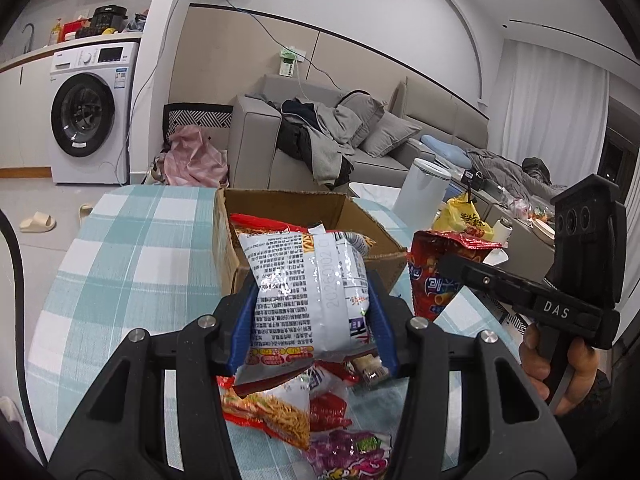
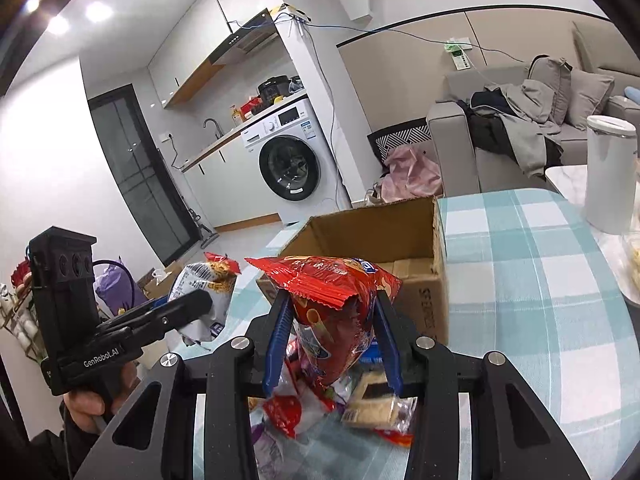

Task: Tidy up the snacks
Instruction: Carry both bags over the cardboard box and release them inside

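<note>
Two handheld grippers each clamp a snack bag above a desk (image 1: 120, 248) covered in a teal-and-white checked cloth. The left gripper (image 1: 310, 300) has its blue-padded fingers (image 1: 244, 320) closed narrowly on a silver-backed noodle packet (image 1: 304, 292), printed side facing the camera, held upright just in front of an open cardboard box (image 1: 376, 236). The packet's top edge overlaps the box's near rim in this view; whether it touches the cardboard cannot be told. Inside the box, part of another red and orange noodle packet (image 1: 256, 224) shows behind it. The right gripper (image 2: 332, 320) pinches a crinkled red snack bag (image 2: 332, 300) between its fingers (image 2: 280, 328), raised near the box's corner on the right-hand side. More snacks lie loose on the cloth beneath both grippers: a noodle packet (image 1: 272, 408) with an orange noodle picture, a purple bag (image 1: 352, 456), and a pack of pale crackers (image 2: 372, 404). A white cylindrical canister (image 2: 608, 176) stands on a neighbouring surface beyond the desk's far edge, with a yellow plastic bag (image 1: 464, 220) near it. In the background, a white washing machine (image 1: 88, 116) sits under a kitchen counter, and a grey sofa (image 1: 400, 148) is heaped with clothes.
</note>
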Available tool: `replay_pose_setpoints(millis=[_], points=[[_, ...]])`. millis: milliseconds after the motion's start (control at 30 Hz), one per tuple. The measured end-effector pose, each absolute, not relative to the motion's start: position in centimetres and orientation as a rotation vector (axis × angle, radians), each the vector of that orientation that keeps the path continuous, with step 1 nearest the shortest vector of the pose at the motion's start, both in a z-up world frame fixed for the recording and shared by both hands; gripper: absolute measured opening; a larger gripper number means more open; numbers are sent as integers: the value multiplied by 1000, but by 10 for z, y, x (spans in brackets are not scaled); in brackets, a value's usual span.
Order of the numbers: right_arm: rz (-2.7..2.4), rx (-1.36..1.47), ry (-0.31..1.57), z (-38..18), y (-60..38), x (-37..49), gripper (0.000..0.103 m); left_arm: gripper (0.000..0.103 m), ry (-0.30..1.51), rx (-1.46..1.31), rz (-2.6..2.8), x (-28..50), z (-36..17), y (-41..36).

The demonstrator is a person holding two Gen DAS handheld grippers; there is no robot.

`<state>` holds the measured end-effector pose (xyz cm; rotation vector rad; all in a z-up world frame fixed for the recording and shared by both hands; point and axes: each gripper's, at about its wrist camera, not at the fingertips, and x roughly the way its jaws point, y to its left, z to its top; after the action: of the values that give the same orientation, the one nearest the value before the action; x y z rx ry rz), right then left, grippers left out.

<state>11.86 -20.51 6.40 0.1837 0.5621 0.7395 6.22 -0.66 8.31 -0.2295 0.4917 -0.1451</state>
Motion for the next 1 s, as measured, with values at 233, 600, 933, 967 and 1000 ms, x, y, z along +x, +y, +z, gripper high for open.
replay_pose_setpoints(millis=[233, 600, 933, 967, 1000], points=[[742, 179, 551, 73, -195, 131, 40, 47, 491, -226, -104, 96, 87, -2], [710, 228, 545, 80, -194, 167, 41, 47, 505, -221, -78, 147, 88, -6], [693, 251, 567, 74, -196, 198, 41, 47, 506, -216, -31, 179, 79, -2], [693, 251, 570, 74, -194, 201, 41, 47, 508, -224, -32, 183, 77, -1], [691, 249, 571, 73, -193, 203, 41, 47, 513, -225, -32, 186, 76, 0]])
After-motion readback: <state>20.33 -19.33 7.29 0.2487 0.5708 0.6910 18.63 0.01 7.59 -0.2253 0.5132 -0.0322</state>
